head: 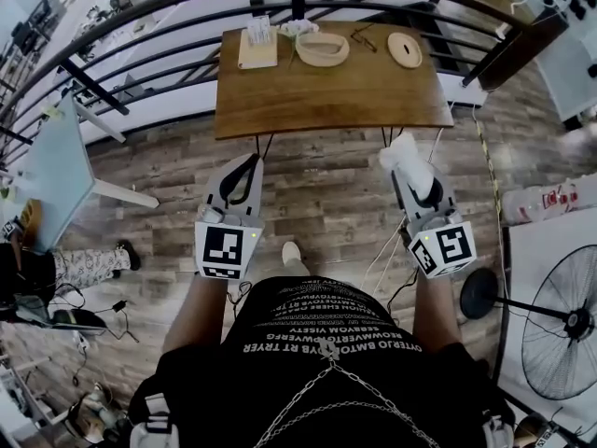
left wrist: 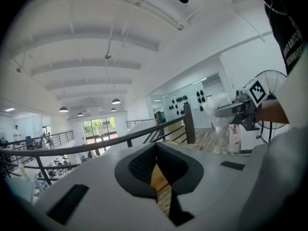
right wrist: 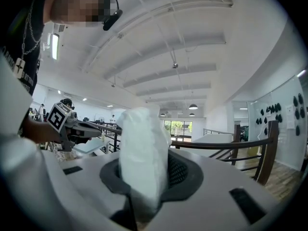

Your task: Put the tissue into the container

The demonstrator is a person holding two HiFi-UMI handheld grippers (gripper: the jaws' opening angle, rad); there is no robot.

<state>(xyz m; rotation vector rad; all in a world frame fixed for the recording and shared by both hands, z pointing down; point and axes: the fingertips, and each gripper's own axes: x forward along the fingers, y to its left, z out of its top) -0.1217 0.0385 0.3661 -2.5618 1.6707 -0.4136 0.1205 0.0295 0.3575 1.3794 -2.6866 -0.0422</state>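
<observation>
My right gripper is shut on a white tissue, held up in the air over the wood floor, short of the table. In the right gripper view the tissue stands upright between the dark pads. The left gripper hangs level with it on the left, jaws together and nothing in them; its pads meet in a narrow V. An oval wooden container sits at the far side of the brown table, with a round lid to its right.
A small wooden tray with a tissue holder stands left of the container. A black railing curves behind the table. A floor fan stands at the right, a pale blue table at the left.
</observation>
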